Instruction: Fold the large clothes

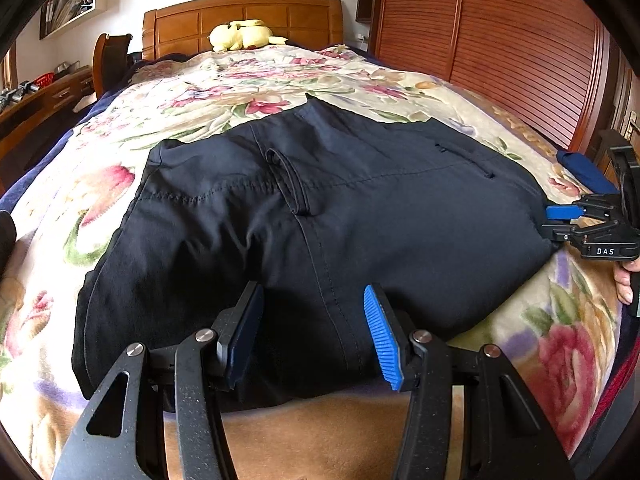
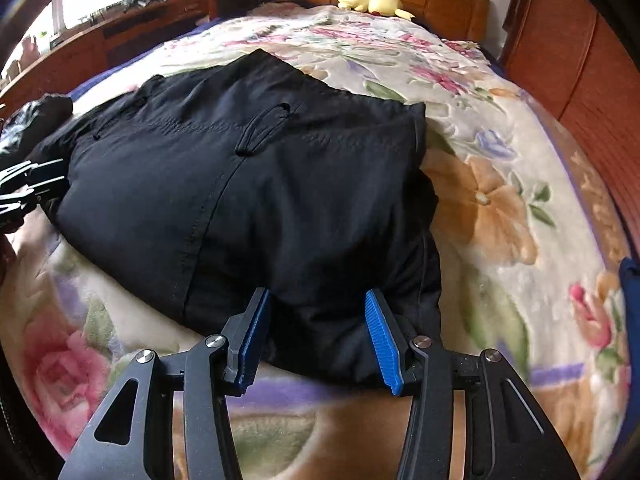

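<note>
**Folded trousers on the bed, both tongs at the near edge**

The dark trousers (image 1: 312, 216) lie on the flowered blanket (image 1: 208, 92) of a wooden bed, seat side up, with a belt loop (image 1: 290, 182) and the centre seam showing. They look already doubled over at least once: in the right wrist view, stacked layers show at the right edge of the bundle. The left tongs (image 1: 314, 334) stand half open over the near hem, their blue pads (image 1: 382, 340) on either side of the centre seam; cloth lies between the jaws, but the pads do not press on it. The right tongs (image 2: 316, 336) are likewise half open at the bundle's near right corner, gripping nothing. In the left wrist view they appear side-on at the trousers' right edge, a hand (image 1: 626, 284) behind them. A yellow plush toy (image 1: 244, 35) rests at the headboard, well apart from the work.

Judged step: taking hold of the near edge for a further fold. The next move calls for both tongs to close on all layers at once, then lift and carry the edge evenly away, so that the bundle does not skew or slip open.
</note>
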